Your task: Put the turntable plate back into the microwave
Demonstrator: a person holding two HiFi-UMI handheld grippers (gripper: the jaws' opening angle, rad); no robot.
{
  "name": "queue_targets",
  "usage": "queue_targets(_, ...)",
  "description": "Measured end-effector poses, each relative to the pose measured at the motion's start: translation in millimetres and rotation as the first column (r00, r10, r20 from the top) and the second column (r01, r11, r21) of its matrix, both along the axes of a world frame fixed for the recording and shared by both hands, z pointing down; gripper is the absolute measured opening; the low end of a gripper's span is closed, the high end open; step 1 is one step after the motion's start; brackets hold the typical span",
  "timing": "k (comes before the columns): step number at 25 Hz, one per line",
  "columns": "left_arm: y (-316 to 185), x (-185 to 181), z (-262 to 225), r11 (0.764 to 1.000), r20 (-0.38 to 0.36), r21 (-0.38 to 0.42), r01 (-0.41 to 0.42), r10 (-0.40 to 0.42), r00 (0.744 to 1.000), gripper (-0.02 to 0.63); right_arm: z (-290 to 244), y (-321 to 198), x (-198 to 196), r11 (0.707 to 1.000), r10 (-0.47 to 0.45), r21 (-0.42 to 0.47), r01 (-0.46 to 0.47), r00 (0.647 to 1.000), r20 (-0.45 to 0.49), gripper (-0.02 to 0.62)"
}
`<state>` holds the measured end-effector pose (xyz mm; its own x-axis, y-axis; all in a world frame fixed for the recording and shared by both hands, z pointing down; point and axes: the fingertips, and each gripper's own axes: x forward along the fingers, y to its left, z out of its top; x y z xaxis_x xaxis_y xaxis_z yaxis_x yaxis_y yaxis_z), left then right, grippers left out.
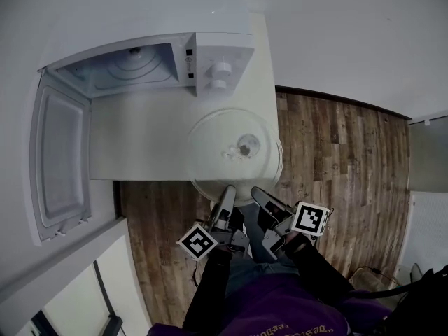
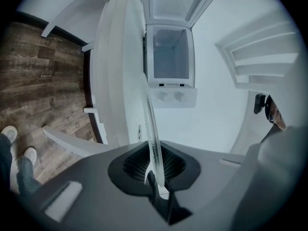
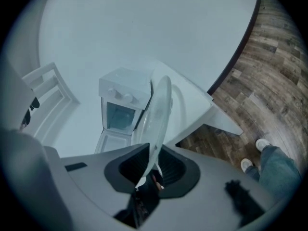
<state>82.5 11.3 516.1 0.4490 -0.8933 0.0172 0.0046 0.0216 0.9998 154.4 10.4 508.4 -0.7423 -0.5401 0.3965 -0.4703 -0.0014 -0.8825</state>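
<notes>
The round glass turntable plate (image 1: 234,156) hangs over the near right corner of the white table (image 1: 140,138), in front of the white microwave (image 1: 150,65). The microwave door (image 1: 59,163) stands swung wide to the left, and the cavity shows its floor. My left gripper (image 1: 227,191) is shut on the plate's near rim. My right gripper (image 1: 259,193) is shut on the same rim just to the right. The plate shows edge-on between the jaws in the left gripper view (image 2: 150,114) and in the right gripper view (image 3: 159,114). The microwave (image 2: 171,61) lies straight ahead.
Two knobs (image 1: 220,75) sit on the microwave's right panel. Wooden floor (image 1: 336,159) lies right of the table and below it. A white cabinet (image 1: 63,271) stands at the lower left. The person's shoes (image 3: 255,153) show on the floor.
</notes>
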Motion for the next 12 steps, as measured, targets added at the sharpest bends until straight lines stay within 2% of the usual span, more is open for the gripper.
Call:
queue_targets(6, 9, -27, -17, 0.997, 0.000, 0.027, 0.074, -0.074, 0.997, 0.037, -18, 4, -28, 0.997, -0.079, 0.029, 0.078, 0.996, 0.030, 0.066)
queue_targets(12, 17, -68, -34, 0.978, -0.020, 0.080, 0.192, -0.191, 0.981, 0.037, -33, 6, -70, 0.979, -0.195, 0.069, 0.192, 0.980, 0.037, 0.066)
